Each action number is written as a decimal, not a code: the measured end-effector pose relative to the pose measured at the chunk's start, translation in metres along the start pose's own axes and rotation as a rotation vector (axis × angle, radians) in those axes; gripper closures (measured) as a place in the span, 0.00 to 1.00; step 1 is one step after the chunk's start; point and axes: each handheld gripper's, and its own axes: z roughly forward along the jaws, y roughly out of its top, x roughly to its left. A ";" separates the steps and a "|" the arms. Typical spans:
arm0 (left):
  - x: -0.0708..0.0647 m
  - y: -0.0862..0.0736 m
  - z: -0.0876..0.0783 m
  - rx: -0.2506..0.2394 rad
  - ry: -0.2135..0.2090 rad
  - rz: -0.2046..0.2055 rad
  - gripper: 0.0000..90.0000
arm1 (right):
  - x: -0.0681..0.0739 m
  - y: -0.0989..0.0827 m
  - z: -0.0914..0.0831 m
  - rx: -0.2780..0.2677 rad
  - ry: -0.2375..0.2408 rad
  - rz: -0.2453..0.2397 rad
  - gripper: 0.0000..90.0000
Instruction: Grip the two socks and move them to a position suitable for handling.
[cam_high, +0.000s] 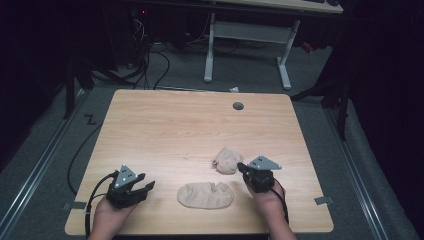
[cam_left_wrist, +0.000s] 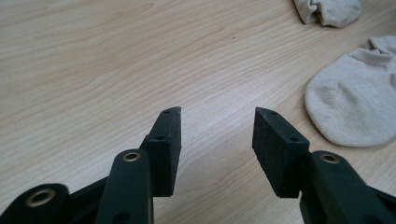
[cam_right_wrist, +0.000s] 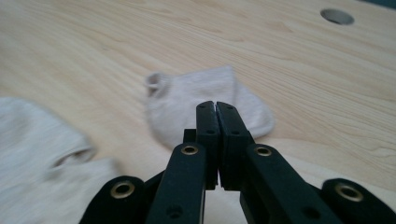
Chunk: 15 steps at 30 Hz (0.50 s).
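Observation:
Two beige ankle socks lie on the wooden table (cam_high: 165, 125). One sock lies flat (cam_high: 205, 195) near the front edge, and the flat sock (cam_left_wrist: 355, 98) is right of my left jaws. The other sock is crumpled (cam_high: 226, 160), a little farther back. My left gripper (cam_high: 146, 181) rests low at the front left, open and holding nothing (cam_left_wrist: 217, 126), pointing toward the flat sock. My right gripper (cam_high: 240, 166) is shut with nothing between its jaws (cam_right_wrist: 215, 105). Its tips sit just short of the crumpled sock (cam_right_wrist: 177, 107), with the flat sock (cam_right_wrist: 32, 149) to its left.
A round grey cable hole (cam_high: 238, 106) sits near the table's far edge, and the hole (cam_right_wrist: 337, 16) also appears far off in the right gripper view. Beyond the table stand a white-legged desk (cam_high: 250, 45) and cables on the floor (cam_high: 150, 65).

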 end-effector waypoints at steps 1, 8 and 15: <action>0.002 -0.001 0.001 0.001 -0.004 -0.010 0.58 | -0.004 0.002 0.005 0.012 -0.010 0.001 0.98; 0.002 -0.001 0.000 -0.005 -0.006 -0.001 0.58 | -0.028 0.014 0.054 0.139 -0.065 0.019 0.98; -0.003 0.002 0.007 0.007 -0.022 0.025 0.58 | -0.031 0.009 0.063 0.181 -0.079 -0.001 0.97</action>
